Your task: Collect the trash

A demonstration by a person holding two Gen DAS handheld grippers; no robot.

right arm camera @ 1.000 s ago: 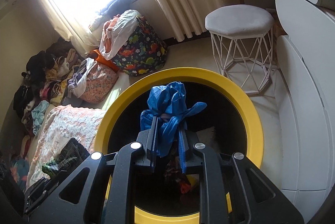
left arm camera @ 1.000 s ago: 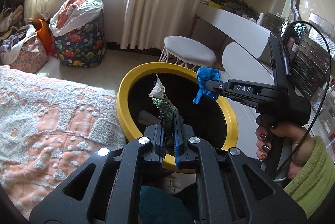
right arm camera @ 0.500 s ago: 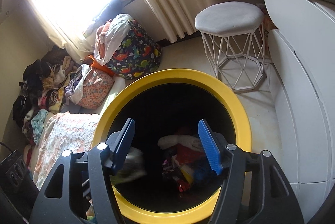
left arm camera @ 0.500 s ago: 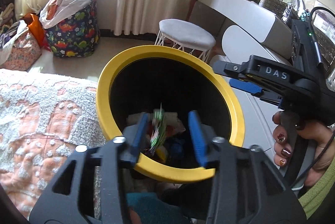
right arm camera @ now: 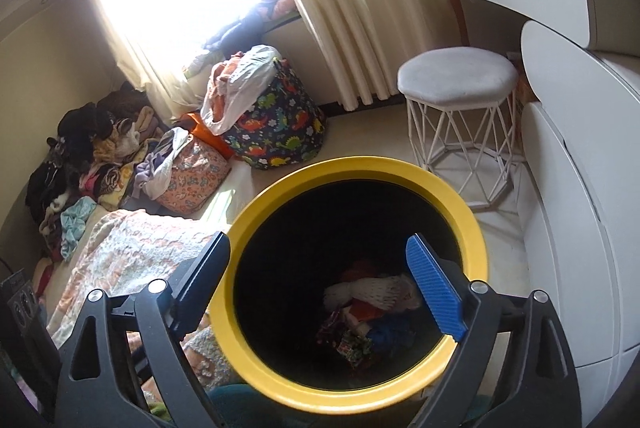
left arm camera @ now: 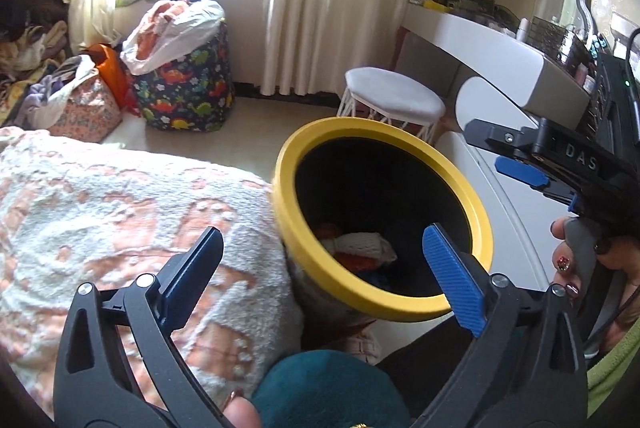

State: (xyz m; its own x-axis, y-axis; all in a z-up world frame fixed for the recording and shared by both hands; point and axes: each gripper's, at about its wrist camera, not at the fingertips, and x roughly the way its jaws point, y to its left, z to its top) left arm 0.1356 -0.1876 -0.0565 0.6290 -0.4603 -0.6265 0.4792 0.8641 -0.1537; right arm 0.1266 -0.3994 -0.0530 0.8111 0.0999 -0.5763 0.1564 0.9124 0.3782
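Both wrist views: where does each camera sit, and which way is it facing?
Left wrist: rides the open left gripper, looking across the pink-and-white bed blanket at the yellow-rimmed black trash bin; the right hand holding the right gripper shows at the right edge.
Right wrist: rides the open right gripper, looking down into the bin at the trash in its bottom; only its own fingers show.
Shared: bin, blanket, white wire-legged stool, dinosaur-print fabric basket.
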